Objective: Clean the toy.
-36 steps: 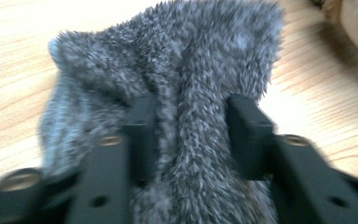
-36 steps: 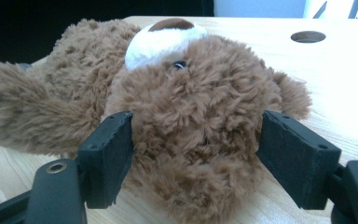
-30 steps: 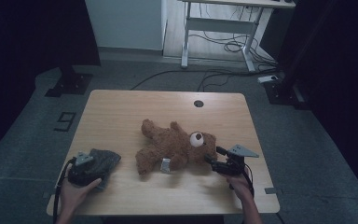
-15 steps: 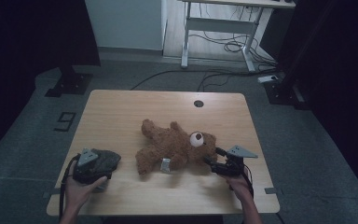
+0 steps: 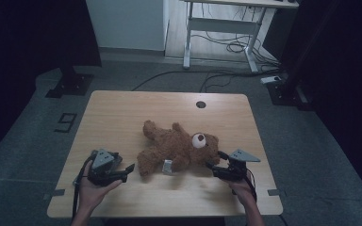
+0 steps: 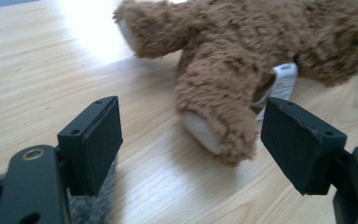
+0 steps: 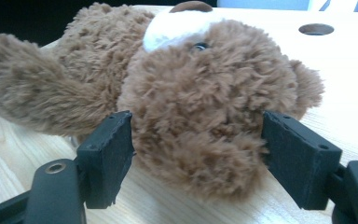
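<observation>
A brown teddy bear [image 5: 174,148] lies on its back across the middle of the wooden table [image 5: 122,113]. A white label [image 5: 168,165] sits by its leg. My left gripper [image 5: 127,172] is just left of the bear's near leg. In the left gripper view the bear [image 6: 223,79] points a foot toward the left gripper [image 6: 191,144]. Its jaws have just been opening and stand wide, pressing on nothing. My right gripper [image 5: 215,160] is at the bear's head. In the right gripper view the head [image 7: 205,93] lies between the right gripper's [image 7: 196,158] spread jaws, and the fur only brushes the pads.
A round cable hole [image 5: 201,104] sits near the table's far edge. A bit of grey fuzz [image 6: 91,210] shows under the left jaw. Beyond the table, a white desk frame [image 5: 217,28] and cables [image 5: 226,47] stand on the grey floor.
My left gripper has moved right, toward the bear's near leg. The bear and the right gripper have stayed where they were.
</observation>
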Motion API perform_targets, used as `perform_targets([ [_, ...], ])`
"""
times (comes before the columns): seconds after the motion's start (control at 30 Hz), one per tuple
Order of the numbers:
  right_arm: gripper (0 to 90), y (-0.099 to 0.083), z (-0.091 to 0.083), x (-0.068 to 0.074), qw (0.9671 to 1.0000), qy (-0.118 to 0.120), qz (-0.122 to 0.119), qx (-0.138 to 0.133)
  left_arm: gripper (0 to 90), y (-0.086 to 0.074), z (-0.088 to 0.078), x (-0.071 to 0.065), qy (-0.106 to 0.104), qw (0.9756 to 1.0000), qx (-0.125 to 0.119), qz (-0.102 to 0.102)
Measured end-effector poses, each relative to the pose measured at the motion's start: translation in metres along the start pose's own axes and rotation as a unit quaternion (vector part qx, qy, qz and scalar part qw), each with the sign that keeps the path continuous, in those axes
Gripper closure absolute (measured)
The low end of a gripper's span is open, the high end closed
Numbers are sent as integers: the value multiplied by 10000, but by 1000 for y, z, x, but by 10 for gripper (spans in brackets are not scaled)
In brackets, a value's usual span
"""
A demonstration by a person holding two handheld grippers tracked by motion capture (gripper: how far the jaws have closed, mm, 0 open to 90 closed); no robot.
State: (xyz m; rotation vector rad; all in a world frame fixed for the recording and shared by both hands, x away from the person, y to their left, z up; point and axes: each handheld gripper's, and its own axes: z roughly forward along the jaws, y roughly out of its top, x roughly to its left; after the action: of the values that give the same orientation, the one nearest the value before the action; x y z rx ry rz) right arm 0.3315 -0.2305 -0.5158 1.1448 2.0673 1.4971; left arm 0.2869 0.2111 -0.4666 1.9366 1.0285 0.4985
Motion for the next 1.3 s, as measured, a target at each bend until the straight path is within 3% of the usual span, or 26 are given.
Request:
perform_targets([
  [0.57, 233, -19, -15, 11, 9999, -53, 121, -19, 215, -5, 31, -30, -450, 9987, 182, 150],
  [0.8, 217, -37, -21, 14, 9997, -36, 190, 174, 218, -12, 39, -41, -528, 9979, 325, 197],
  [1.03, 206, -47, -20, 15, 9989, -39, 245, 388, 220, -20, 44, -44, -593, 9971, 442, 165],
  [1.3, 202, -48, -17, 16, 9987, -85, 188, 457, 222, -22, 46, -43, -616, 9969, 468, 146],
])
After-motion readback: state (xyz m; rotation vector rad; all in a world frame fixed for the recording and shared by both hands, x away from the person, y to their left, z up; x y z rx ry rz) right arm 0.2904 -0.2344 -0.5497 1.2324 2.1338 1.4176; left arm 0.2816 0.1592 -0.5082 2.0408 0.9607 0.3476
